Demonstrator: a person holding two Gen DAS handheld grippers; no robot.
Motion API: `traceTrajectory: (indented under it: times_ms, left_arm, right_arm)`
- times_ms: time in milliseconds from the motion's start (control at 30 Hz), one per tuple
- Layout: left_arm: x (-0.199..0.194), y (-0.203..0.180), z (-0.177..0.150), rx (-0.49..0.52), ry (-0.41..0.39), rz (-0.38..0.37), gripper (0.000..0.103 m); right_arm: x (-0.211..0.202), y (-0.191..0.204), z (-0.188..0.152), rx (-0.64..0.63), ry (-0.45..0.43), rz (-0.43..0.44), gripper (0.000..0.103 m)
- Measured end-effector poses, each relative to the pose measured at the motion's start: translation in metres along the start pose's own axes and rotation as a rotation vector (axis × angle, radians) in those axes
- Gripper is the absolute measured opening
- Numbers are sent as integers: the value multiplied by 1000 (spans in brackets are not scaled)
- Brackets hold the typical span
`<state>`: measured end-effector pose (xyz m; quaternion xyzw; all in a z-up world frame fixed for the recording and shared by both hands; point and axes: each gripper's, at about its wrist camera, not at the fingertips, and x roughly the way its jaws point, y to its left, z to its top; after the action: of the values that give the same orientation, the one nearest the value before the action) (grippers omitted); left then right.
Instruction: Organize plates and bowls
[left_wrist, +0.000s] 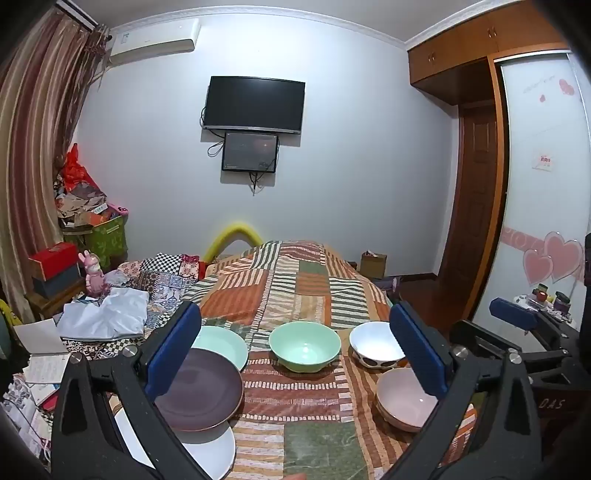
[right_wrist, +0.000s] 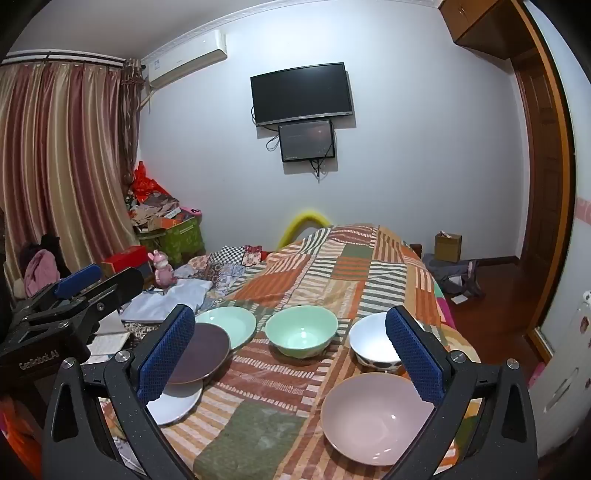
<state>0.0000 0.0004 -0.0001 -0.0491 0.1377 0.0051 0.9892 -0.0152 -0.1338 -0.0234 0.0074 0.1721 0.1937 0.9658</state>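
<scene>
On a patchwork bedspread (left_wrist: 295, 288) lie three overlapping plates at the left: a mint green plate (left_wrist: 221, 343), a dark purple plate (left_wrist: 201, 391) and a white plate (left_wrist: 207, 450). To the right stand a mint green bowl (left_wrist: 304, 345), a white spotted bowl (left_wrist: 373, 345) and a pink bowl (left_wrist: 400, 398). In the right wrist view the same show: purple plate (right_wrist: 201, 350), green bowl (right_wrist: 301, 330), pink bowl (right_wrist: 373, 417). My left gripper (left_wrist: 295, 354) is open and empty above the dishes. My right gripper (right_wrist: 291, 354) is open and empty too.
Folded clothes (left_wrist: 107, 317), papers and a pink rabbit figure (left_wrist: 94, 275) lie at the bed's left. Boxes and a curtain (right_wrist: 62, 166) stand further left. A TV (left_wrist: 255, 105) hangs on the far wall. A wardrobe and door (left_wrist: 476, 206) are right.
</scene>
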Motion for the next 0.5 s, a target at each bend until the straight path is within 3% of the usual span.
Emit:
traceTrajectory:
  times_ms: [233, 500]
  left_arm:
    - [15, -12, 1, 25, 11, 16, 103]
    - [-4, -8, -1, 13, -20, -12, 103]
  right_arm:
    - [0, 1, 1, 4, -2, 0, 103]
    - [-1, 5, 2, 0, -6, 4, 103]
